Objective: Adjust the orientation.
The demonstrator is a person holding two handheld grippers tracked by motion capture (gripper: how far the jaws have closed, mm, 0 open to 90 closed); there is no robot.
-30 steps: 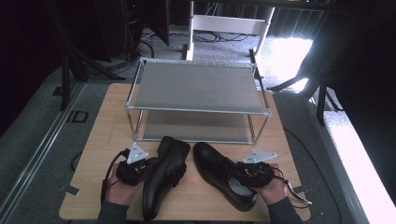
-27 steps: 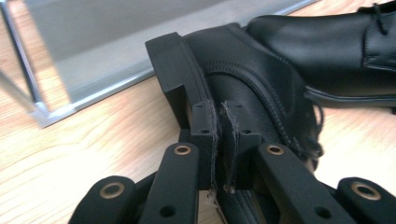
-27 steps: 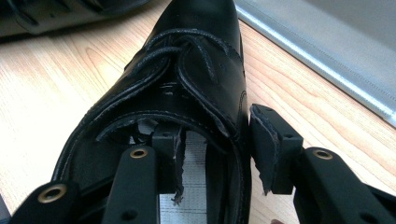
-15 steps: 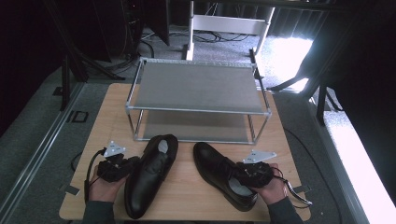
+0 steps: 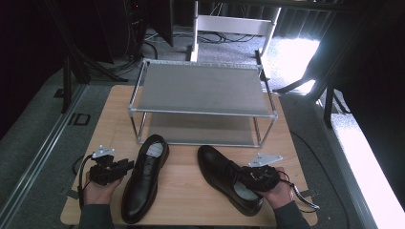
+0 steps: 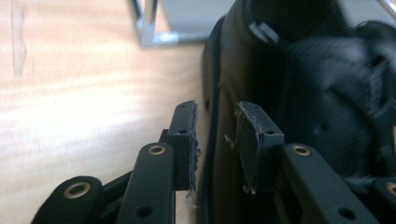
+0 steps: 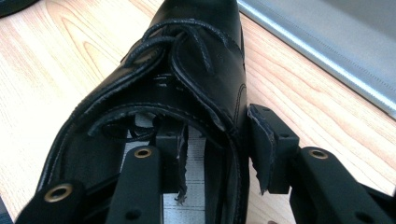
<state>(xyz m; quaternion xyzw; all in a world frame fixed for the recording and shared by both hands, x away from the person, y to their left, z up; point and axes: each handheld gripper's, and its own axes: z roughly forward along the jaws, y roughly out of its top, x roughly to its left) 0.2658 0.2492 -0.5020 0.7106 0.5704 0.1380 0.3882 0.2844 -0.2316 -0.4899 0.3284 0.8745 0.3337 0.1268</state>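
On the wooden table, my left tongs are spread, just beside the left shoe. My right tongs straddle the right shoe's side wall, one jaw inside. A rack stands behind.

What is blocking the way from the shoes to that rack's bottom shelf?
Nothing visible: bare table lies between each shoe and the rack, and the lower shelf looks empty.
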